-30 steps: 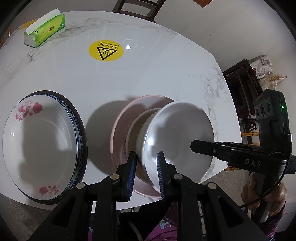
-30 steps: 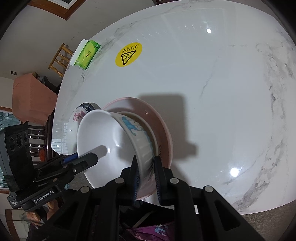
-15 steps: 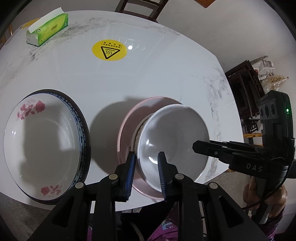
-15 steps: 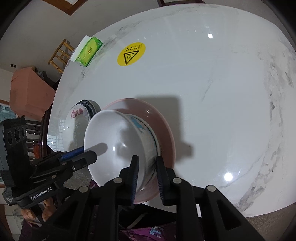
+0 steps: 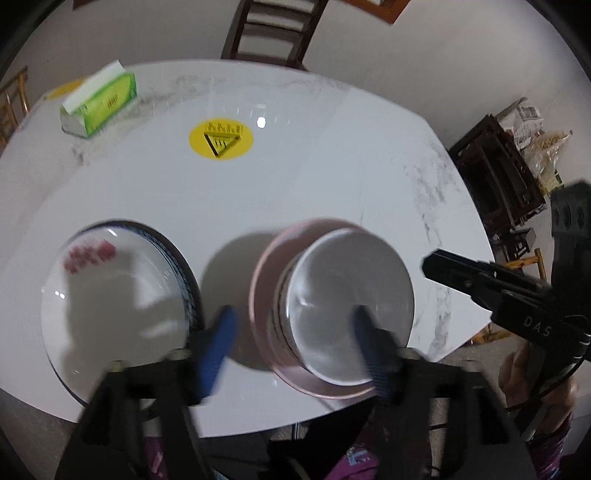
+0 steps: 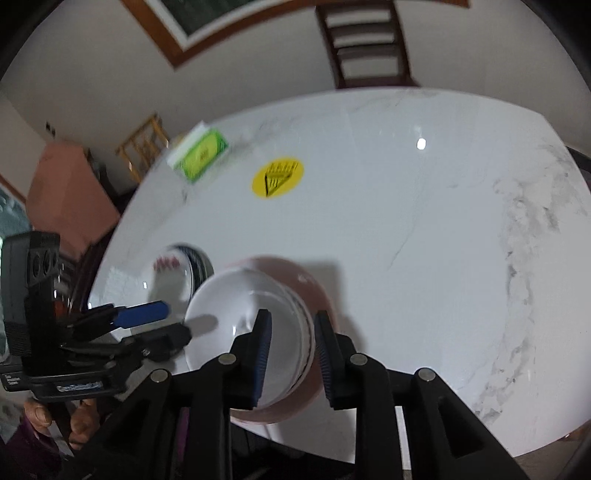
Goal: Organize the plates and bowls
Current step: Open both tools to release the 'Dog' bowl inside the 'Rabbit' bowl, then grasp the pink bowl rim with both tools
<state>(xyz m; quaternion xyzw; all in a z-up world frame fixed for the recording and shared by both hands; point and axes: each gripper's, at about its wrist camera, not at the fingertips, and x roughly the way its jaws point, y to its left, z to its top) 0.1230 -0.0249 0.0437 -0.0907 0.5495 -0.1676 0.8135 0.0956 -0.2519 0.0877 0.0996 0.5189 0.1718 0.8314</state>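
The left gripper (image 5: 295, 332) hangs over the near edge of the desk (image 5: 332, 177), angled down at it, with its jaws spread wide and holding nothing; one blue finger (image 5: 218, 347) lies over the gap between the two dish stacks, the other over the white bowl (image 5: 347, 306). The right gripper (image 6: 291, 354) reaches in from the near side, also tilted downward, its jaws parted on either side of the bowl's right rim; whether the pads touch the rim cannot be told. In the left wrist view it enters from the right as a dark arm, clear of the bowl.

The white bowl sits upright, mouth up, nested on another bowl inside a pink plate (image 5: 266, 280) near the desk's near edge (the blur hides how many bowls are stacked). To its left, just apart, a white floral plate (image 5: 110, 295) rests in a dark-rimmed plate (image 5: 181, 266).

Farther back lie a yellow warning sticker (image 5: 221, 139) and, at the far left, a green tissue box (image 5: 99, 103). A wooden chair (image 5: 271, 33) stands beyond the desk.
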